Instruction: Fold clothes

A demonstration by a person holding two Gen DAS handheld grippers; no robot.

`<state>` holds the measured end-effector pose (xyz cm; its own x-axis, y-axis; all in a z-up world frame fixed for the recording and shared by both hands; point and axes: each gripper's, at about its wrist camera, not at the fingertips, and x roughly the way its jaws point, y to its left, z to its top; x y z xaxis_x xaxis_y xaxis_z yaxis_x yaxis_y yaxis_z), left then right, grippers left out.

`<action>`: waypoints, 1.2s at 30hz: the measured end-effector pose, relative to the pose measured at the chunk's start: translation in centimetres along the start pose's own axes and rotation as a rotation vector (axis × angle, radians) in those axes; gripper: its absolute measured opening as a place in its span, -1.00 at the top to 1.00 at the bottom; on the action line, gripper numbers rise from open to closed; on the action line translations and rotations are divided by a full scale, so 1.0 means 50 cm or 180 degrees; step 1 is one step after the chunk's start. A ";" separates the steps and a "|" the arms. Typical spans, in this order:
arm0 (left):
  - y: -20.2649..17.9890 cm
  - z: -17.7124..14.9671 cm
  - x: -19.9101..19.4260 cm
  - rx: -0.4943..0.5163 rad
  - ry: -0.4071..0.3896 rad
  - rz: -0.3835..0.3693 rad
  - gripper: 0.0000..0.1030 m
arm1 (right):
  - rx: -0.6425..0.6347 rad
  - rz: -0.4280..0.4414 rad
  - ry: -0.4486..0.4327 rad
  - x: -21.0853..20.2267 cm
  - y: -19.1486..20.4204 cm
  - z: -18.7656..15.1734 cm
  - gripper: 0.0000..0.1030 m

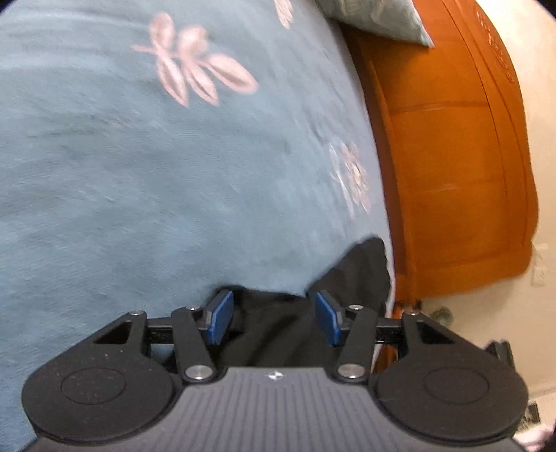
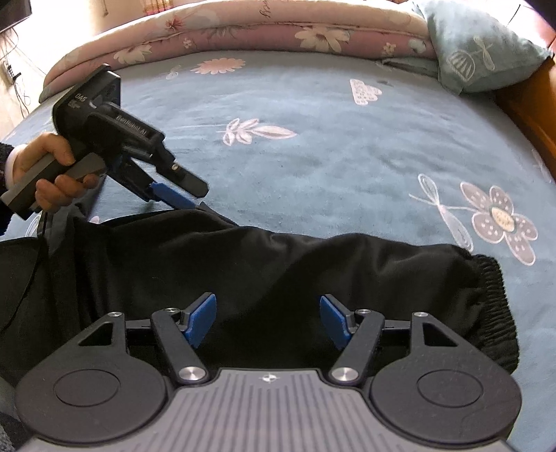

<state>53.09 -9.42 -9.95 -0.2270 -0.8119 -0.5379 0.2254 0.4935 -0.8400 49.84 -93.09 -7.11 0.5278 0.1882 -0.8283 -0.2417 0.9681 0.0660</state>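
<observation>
Right wrist view: right gripper, jaws apart and empty, above black trousers spread across the lower frame on a blue floral bedspread. Left gripper, centre left, jaws parted at the garment's upper edge, gripping nothing.

A bedroom in a home. A bed fills both views, spread with a blue-grey cover embroidered with pale flowers and leaves. A folded pink floral quilt lies along its far edge, and a blue-green pillow sits in the corner. An orange wooden headboard stands against a cream wall. Cables trail by the wall.
</observation>
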 end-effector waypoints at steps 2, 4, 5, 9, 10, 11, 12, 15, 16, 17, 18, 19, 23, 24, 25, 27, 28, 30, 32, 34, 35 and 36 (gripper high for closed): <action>-0.003 -0.002 0.004 0.0012 0.0077 0.0006 -0.07 | -0.0005 -0.0003 0.0014 0.002 -0.001 -0.001 -0.38; 0.002 -0.001 0.003 -0.0082 0.0057 -0.0058 -0.09 | 0.0001 -0.0015 0.0015 0.001 -0.004 -0.002 -0.38; 0.006 0.002 0.000 -0.0156 0.0005 -0.0119 -0.09 | 0.0014 -0.0016 0.0014 0.002 -0.006 -0.001 -0.38; 0.027 0.033 -0.037 -0.0519 -0.0530 -0.0610 -0.17 | 0.0071 -0.0056 0.0010 0.007 -0.011 0.003 -0.38; 0.028 0.038 -0.046 -0.0517 -0.0603 -0.0628 -0.17 | 0.0077 -0.0059 0.0008 0.008 -0.011 0.003 -0.38; 0.029 0.044 -0.055 -0.0516 -0.0677 -0.0646 -0.17 | 0.0080 -0.0055 0.0014 0.009 -0.011 0.003 -0.38; 0.024 0.045 -0.062 -0.0463 -0.0707 -0.0595 -0.17 | 0.0079 -0.0060 0.0020 0.009 -0.010 0.003 -0.38; -0.013 0.028 -0.072 -0.0047 -0.0635 -0.0152 -0.13 | 0.0061 -0.0058 0.0034 0.008 -0.007 0.003 -0.38; -0.027 0.018 -0.073 0.0133 -0.0598 0.0011 -0.06 | 0.0070 -0.0055 0.0035 0.008 -0.009 0.003 -0.38; -0.039 0.009 -0.074 0.0291 -0.0569 0.0138 0.09 | 0.0080 -0.0052 0.0035 0.009 -0.010 0.004 -0.38; -0.049 0.000 -0.074 0.0428 -0.0549 0.0226 0.49 | 0.0089 -0.0049 0.0036 0.010 -0.011 0.004 -0.38; -0.058 -0.008 -0.070 0.0565 -0.0521 0.0326 0.64 | 0.0105 -0.0051 0.0035 0.013 -0.012 0.006 -0.38; -0.084 -0.035 -0.043 0.1009 -0.0363 0.0656 0.72 | 0.0075 -0.0043 0.0016 0.016 -0.006 0.011 -0.38; -0.086 -0.040 -0.037 0.1076 -0.0319 0.0689 0.72 | 0.0058 -0.0032 0.0015 0.016 -0.004 0.011 -0.38; -0.087 -0.043 -0.030 0.1134 -0.0289 0.0755 0.72 | 0.0040 -0.0021 0.0016 0.016 -0.001 0.010 -0.38; -0.085 -0.045 -0.022 0.1197 -0.0262 0.0903 0.72 | 0.0019 -0.0022 0.0029 0.017 0.001 0.010 -0.38; -0.081 -0.046 -0.020 0.1219 -0.0253 0.0946 0.72 | 0.0019 -0.0031 0.0032 0.017 0.001 0.010 -0.38; -0.078 -0.049 -0.020 0.1276 -0.0246 0.1020 0.67 | 0.0024 -0.0043 0.0032 0.015 0.000 0.009 -0.38; -0.081 -0.055 -0.021 0.1352 -0.0260 0.1059 0.66 | 0.0032 -0.0052 0.0030 0.014 -0.001 0.008 -0.38; -0.079 -0.058 -0.017 0.1373 -0.0216 0.1108 0.66 | 0.0042 -0.0052 0.0029 0.013 -0.002 0.007 -0.40; -0.077 -0.057 -0.015 0.1341 -0.0195 0.1106 0.65 | 0.0040 -0.0048 0.0033 0.014 -0.001 0.007 -0.41; -0.073 -0.053 -0.011 0.1264 -0.0174 0.1074 0.65 | 0.0037 -0.0044 0.0036 0.015 0.000 0.006 -0.41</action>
<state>49.86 -9.94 -6.75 -0.0324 -0.6484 -0.7606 0.6219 0.5827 -0.5232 50.48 -92.91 -7.56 0.5217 0.1730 -0.8354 -0.2248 0.9725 0.0610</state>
